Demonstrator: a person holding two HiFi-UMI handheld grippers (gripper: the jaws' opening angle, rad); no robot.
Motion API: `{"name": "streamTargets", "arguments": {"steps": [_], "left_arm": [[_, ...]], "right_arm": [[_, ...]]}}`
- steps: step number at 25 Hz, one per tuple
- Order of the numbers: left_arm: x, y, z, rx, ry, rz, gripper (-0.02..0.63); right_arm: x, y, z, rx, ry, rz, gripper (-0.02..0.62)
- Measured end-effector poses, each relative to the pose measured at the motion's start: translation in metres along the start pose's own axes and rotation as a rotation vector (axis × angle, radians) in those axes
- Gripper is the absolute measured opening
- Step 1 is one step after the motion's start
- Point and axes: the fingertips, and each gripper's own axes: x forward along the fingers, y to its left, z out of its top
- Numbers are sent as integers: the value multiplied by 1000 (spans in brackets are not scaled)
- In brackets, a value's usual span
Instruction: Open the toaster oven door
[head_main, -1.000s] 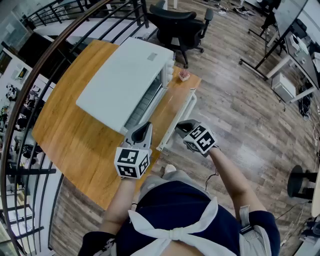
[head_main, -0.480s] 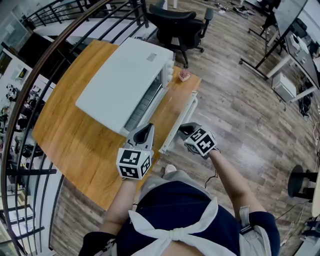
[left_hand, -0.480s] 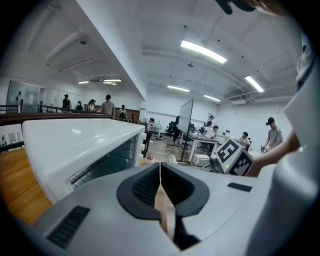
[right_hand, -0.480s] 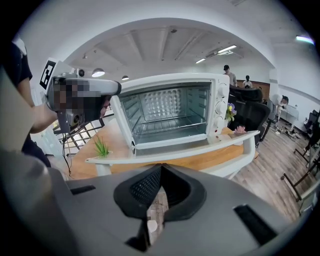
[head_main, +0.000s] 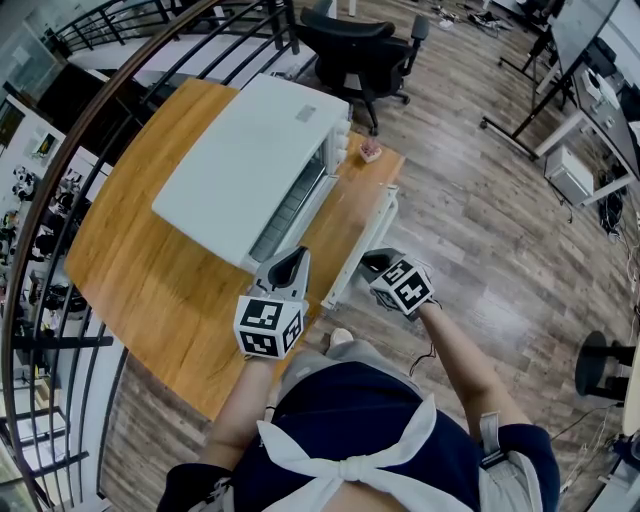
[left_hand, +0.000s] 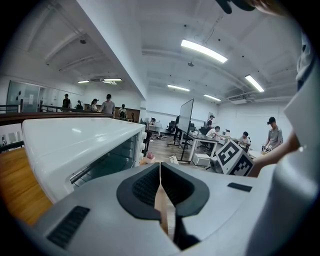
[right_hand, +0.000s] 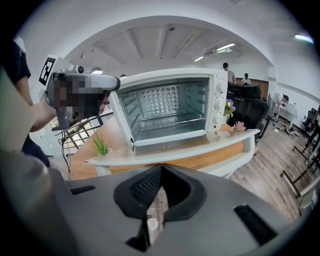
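Right gripper (right_hand: 160, 169) is pressed together, nothing between its ribbed dark pads. Its tips sit just short of the door (right_hand: 175, 152) at twelve o'clock in its own view. Left gripper (left_hand: 160, 167) is likewise closed and empty, beside the toaster oven (head_main: 250, 160), which stands at eleven o'clock from us on the table (head_main: 140, 270). The door lies down about level with the cavity exposed, so we judge the opening essentially done. To finish well, we'd draw the right gripper straight toward six o'clock, clear of the door's front edge, without lifting it. The oven is boxy with a smooth white shell, a wire rack (right_hand: 170, 122), a dimpled bright back wall and round knobs (right_hand: 218, 102) at three o'clock. The table is warm wood grain.
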Motion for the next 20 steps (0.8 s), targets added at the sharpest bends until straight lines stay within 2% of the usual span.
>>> {"name": "streamTargets", "arguments": {"steps": [11,20], "left_arm": [[1,-3,-2,0,4,-3,25],[0,-6,-3,3,7,-3,25]], "right_arm": [[0,-3,-15,39,2,-5,8],[9,-5,-36,123,22,2,8]]}}
